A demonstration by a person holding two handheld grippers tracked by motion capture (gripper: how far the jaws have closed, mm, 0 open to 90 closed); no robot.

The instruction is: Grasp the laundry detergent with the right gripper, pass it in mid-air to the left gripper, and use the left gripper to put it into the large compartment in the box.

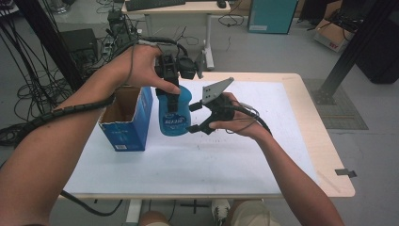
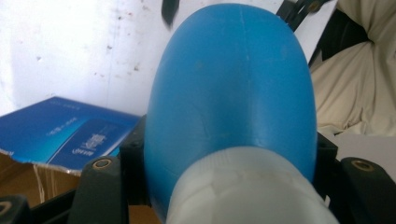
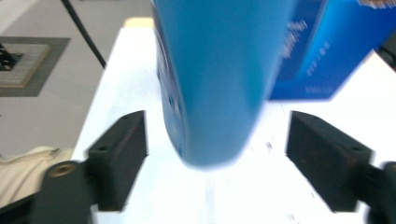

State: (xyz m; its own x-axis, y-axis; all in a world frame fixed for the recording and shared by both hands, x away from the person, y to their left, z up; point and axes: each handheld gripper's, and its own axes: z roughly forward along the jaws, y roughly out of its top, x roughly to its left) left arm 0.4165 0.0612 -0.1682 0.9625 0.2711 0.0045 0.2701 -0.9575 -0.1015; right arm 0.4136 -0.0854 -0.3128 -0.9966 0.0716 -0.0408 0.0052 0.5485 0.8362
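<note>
A blue plastic bottle [image 1: 174, 117] with a white top [image 2: 243, 191] stands upright beside an open blue carton [image 1: 127, 117]. My left gripper [image 1: 171, 95] comes from above and is shut on the bottle's upper part, with a jaw pressed on each side [image 2: 229, 158]. My right gripper [image 1: 194, 117] reaches in level from the right at the bottle's lower end. It is open, and its two black pads [image 3: 119, 156] stand apart from the bottle [image 3: 215, 70] on either side, with white table showing in the gaps. The bottle's base seems to hang just above the table.
The white-covered table [image 1: 211, 160] has a wooden rim and free room in front and to the right. The carton [image 2: 60, 135] [image 3: 317, 51] stands close on the bottle's left, its flaps open. Cables, a desk and boxes lie on the floor beyond.
</note>
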